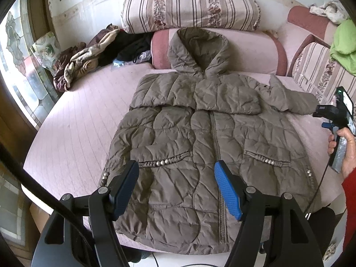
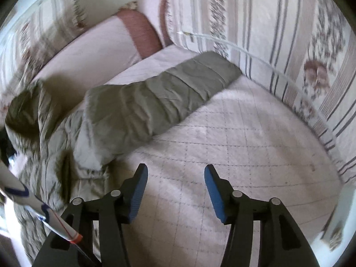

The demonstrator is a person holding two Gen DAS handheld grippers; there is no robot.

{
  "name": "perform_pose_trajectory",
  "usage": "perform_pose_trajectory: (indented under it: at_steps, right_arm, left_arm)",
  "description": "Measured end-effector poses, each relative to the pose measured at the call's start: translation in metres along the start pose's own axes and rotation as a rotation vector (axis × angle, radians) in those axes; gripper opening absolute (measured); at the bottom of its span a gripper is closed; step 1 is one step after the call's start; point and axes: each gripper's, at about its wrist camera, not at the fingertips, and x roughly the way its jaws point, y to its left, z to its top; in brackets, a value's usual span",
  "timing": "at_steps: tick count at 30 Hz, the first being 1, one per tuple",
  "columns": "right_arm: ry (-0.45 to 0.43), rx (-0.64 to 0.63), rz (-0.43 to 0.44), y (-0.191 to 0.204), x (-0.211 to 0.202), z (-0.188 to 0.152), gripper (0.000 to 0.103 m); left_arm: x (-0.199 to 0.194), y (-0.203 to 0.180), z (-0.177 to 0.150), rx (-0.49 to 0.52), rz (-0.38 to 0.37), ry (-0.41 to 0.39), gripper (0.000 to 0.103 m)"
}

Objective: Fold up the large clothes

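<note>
A brown hooded puffer jacket [image 1: 200, 133] lies front up on the pink quilted bed [image 1: 73, 138], zipped, hood toward the pillows. One sleeve is folded across the chest; the other sleeve [image 1: 289, 100] stretches out to the right. My left gripper [image 1: 176, 169] is open and empty, hovering above the jacket's lower front. My right gripper [image 2: 175, 173] is open and empty above bare bedspread, with the outstretched sleeve [image 2: 155, 98] ahead and to its left. It also shows in the left wrist view [image 1: 340, 115], held in a hand at the right edge.
Striped floral cushions [image 1: 189, 6] and a pink bolster [image 1: 255, 51] line the head of the bed. A pile of clothes [image 1: 95, 51] lies at the back left. A green cloth [image 1: 344, 44] hangs on the right cushion. A window is on the left.
</note>
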Motion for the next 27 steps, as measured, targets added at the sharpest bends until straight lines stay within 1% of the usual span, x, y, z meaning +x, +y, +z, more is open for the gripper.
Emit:
perform_pose_trajectory:
  at_steps: [4, 8, 12, 16, 19, 24, 25, 26, 27]
  right_arm:
    - [0.025, 0.087, 0.027, -0.023, 0.028, 0.012, 0.057]
    - [0.06, 0.184, 0.055, -0.044, 0.06, 0.031, 0.057]
    - [0.07, 0.281, 0.081, -0.064, 0.09, 0.054, 0.057]
    - [0.062, 0.35, 0.086, -0.077, 0.117, 0.076, 0.057]
    - [0.02, 0.358, 0.086, -0.078, 0.129, 0.095, 0.057]
    - [-0.01, 0.35, 0.06, -0.074, 0.15, 0.128, 0.057]
    - [-0.009, 0.351, 0.047, -0.074, 0.153, 0.134, 0.054]
    - [-0.012, 0.344, 0.03, -0.073, 0.155, 0.138, 0.037]
    - [-0.012, 0.325, 0.009, -0.071, 0.157, 0.143, 0.027]
  left_arm:
    - [0.022, -0.002, 0.003, -0.004, 0.006, 0.037, 0.069]
    - [0.045, -0.009, 0.007, -0.001, 0.008, 0.069, 0.069]
    - [0.066, -0.019, 0.011, 0.013, 0.01, 0.097, 0.07]
    - [0.084, -0.028, 0.015, 0.02, 0.019, 0.116, 0.069]
    - [0.097, -0.032, 0.017, 0.024, 0.031, 0.135, 0.07]
    - [0.113, -0.033, 0.017, 0.021, 0.056, 0.158, 0.07]
    - [0.116, -0.033, 0.017, 0.02, 0.061, 0.163, 0.069]
    - [0.118, -0.032, 0.017, 0.018, 0.065, 0.167, 0.069]
    - [0.119, -0.031, 0.017, 0.017, 0.069, 0.171, 0.069]
